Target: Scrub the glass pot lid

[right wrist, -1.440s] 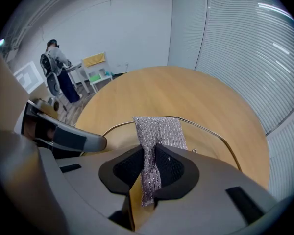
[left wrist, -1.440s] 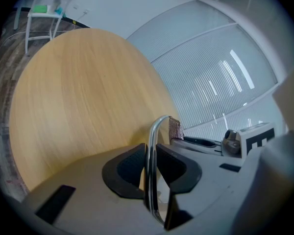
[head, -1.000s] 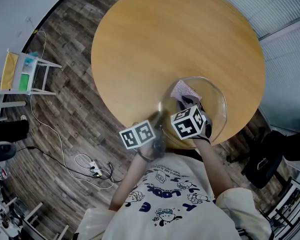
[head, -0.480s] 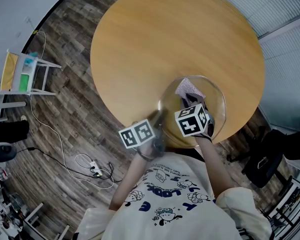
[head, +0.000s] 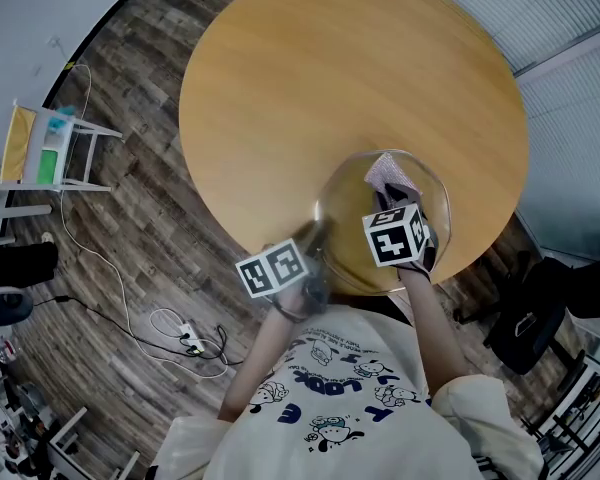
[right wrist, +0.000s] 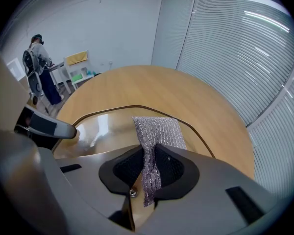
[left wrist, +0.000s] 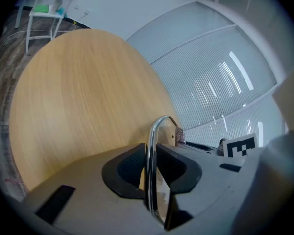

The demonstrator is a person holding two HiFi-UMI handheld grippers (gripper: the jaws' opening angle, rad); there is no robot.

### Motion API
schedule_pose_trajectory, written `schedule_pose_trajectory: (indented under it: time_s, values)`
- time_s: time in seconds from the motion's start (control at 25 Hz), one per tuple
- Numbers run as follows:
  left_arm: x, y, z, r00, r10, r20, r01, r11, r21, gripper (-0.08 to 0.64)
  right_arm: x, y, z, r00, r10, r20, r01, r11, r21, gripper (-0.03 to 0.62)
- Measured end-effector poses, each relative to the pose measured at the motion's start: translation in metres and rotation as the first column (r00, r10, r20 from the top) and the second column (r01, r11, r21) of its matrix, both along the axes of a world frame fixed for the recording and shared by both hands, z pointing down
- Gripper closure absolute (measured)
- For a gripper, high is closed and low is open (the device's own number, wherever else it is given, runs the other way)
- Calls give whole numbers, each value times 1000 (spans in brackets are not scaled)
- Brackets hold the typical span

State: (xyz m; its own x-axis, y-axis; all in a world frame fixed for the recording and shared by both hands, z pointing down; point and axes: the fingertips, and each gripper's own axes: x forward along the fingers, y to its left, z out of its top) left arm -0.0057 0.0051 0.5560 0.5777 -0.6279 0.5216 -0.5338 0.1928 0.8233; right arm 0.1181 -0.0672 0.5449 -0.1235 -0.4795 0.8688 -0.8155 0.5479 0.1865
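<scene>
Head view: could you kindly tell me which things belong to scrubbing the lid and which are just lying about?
In the job:
- glass pot lid, clamped at its rim by the left gripper
- silvery mesh scrubbing cloth, pinched in the right gripper
- round wooden table

Lying about:
- small white rack
- power strip on the floor

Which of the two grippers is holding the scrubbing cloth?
The right gripper: its jaws pinch the silver mesh cloth over the glass lid, while the left gripper clamps the lid's edge instead.

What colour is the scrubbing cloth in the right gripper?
The scrubbing cloth is silvery-grey ribbed mesh; right gripper view shows it best.
</scene>
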Motion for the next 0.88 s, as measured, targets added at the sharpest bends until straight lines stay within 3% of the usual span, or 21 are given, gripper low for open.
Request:
schedule_pose_trajectory:
  time_s: [0.88]
  values:
    - [1,2,0,1000,-9,-3,9,1000,0,486,42,2,-3,994,109,-21,-109,994,-5,517]
